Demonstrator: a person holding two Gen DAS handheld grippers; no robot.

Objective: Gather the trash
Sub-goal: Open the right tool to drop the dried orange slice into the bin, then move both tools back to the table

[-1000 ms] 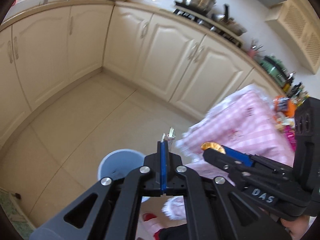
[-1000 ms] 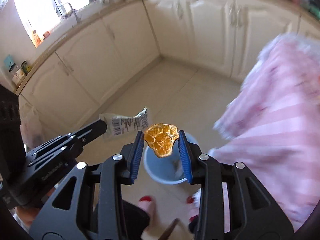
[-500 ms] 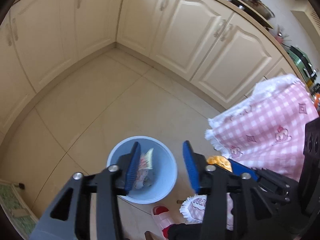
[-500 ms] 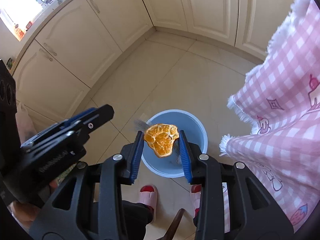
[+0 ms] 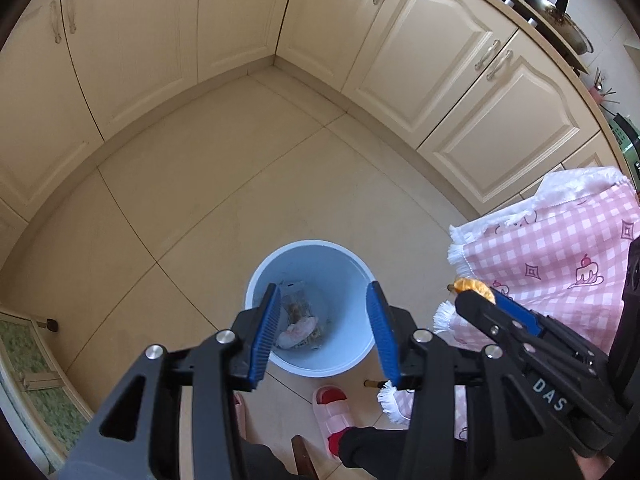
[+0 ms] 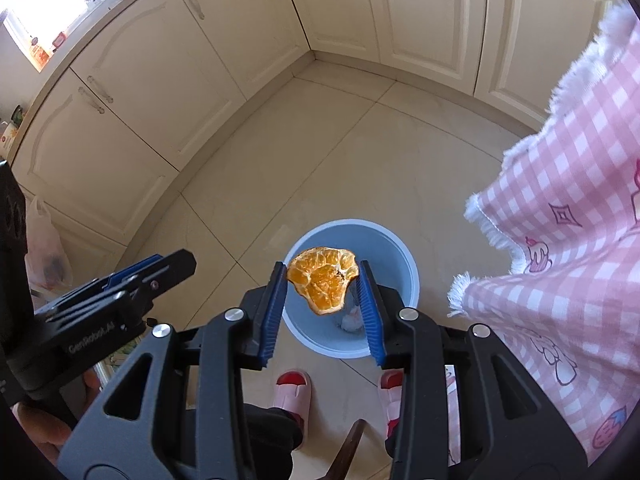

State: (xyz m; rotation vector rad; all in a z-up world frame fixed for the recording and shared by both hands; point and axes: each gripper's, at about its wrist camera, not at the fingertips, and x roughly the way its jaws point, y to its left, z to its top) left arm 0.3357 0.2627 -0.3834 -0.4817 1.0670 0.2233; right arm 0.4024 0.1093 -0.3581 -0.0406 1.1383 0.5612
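The right gripper pinches an orange peel directly above the blue bin on the floor; the left gripper hangs spread and empty

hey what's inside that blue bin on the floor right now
Inside the blue bin, the left wrist view shows a clear printed wrapper and a crumpled pinkish-white piece. The left tongs cover part of the bottom, so anything there is hidden.
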